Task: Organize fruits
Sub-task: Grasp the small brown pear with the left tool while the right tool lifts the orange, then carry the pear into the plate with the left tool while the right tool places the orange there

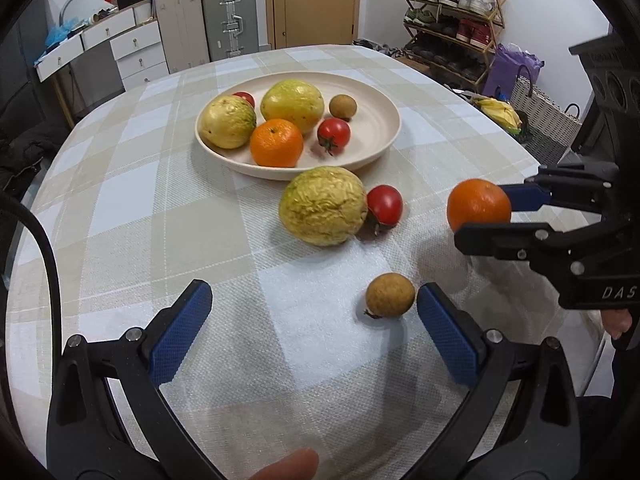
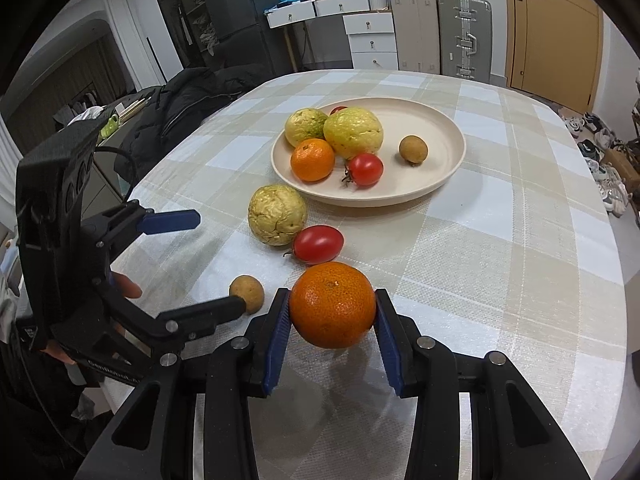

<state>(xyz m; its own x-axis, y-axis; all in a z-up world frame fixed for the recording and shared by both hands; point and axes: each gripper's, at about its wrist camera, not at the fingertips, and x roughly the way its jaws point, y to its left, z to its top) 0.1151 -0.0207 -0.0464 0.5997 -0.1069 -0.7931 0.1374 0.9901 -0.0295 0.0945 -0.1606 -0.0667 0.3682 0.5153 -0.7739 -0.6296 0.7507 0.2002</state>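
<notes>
Checkered tablecloth (image 2: 500, 240) on a round-ish table, suitcases and drawers behind, shoe rack off to one side, so typical home setup. Your right gripper (image 2: 332, 320) is clenched on the orange (image 2: 333, 305), pads squeezing both sides at about the widest part, and judging by the shadow under it the fruit is off the cloth already. The plate (image 2: 440, 128) sits well ahead of that claw and a bit to its right, w/ two guavas, another orange, tomatoes and a longan already in it. Imo carry it over the loose guava (image 2: 277, 215) and tomato (image 2: 318, 243) that lie straight ahead of the claw, not through them, and drop it in the bare right half of the plate so it doesn't knock the pile. Lower before you let go, bc round stuff rolls. Your left gripper (image 1: 314, 312) is released, jaws wide, w/ the loose longan (image 1: 389, 294) sitting just beside its right pad (image 1: 446, 336), not between the pads, so shift right before closing or you'll just push it away. Hard to tell: whether that pad actually touches the longan, and how many tomatoes are in the plate, since one is mostly hidden behind the guavas. Fisheye edges cut off both handles and most of your hands.
</notes>
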